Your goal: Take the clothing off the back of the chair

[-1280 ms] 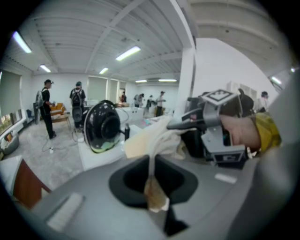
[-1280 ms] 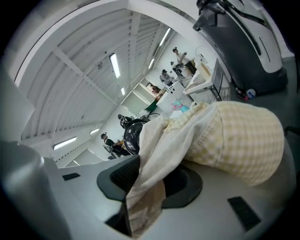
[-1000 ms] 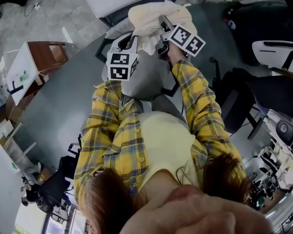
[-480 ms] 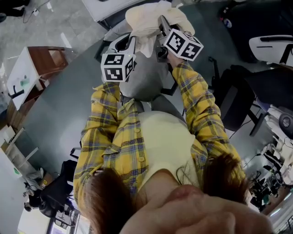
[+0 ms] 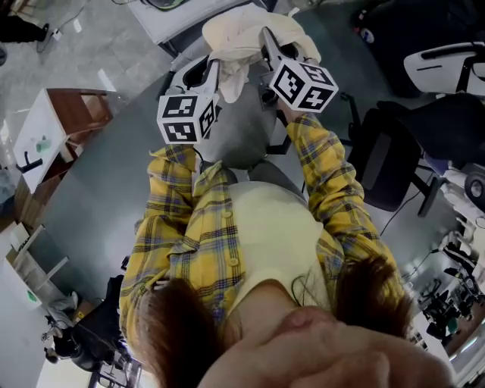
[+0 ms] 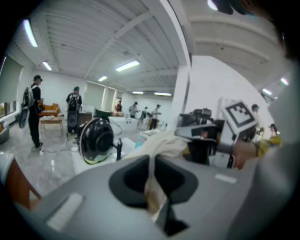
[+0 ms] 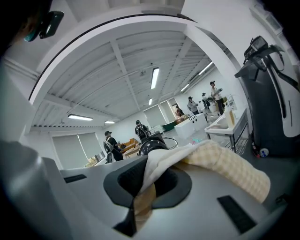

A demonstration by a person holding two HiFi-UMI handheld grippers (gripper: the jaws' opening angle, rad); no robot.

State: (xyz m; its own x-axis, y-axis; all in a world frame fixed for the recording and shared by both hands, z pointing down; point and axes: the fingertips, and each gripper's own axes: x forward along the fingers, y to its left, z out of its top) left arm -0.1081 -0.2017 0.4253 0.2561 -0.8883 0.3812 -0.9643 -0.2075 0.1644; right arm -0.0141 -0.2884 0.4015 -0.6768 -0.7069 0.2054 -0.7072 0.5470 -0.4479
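A cream garment point(image 5: 250, 34) hangs bunched above the grey chair point(image 5: 242, 132) at the top of the head view, held up by both grippers. My left gripper point(image 5: 216, 72) is shut on a fold of the cloth point(image 6: 159, 145), which runs down between its jaws. My right gripper point(image 5: 267, 42) is shut on another part, and the checked cream fabric point(image 7: 220, 164) drapes off to the right from its jaws. In the left gripper view the right gripper point(image 6: 206, 136) shows just beyond the cloth. The chair's back is mostly hidden behind the grippers and the garment.
Black office chairs point(image 5: 394, 151) stand to the right and a wooden cabinet point(image 5: 72, 114) to the left. A white table point(image 5: 182, 15) lies past the chair. A black fan point(image 6: 96, 140) and several people stand farther off in the room.
Both grippers have risen toward the top of the head view, carrying the cream garment up with them. The right gripper's marker cube has rolled.
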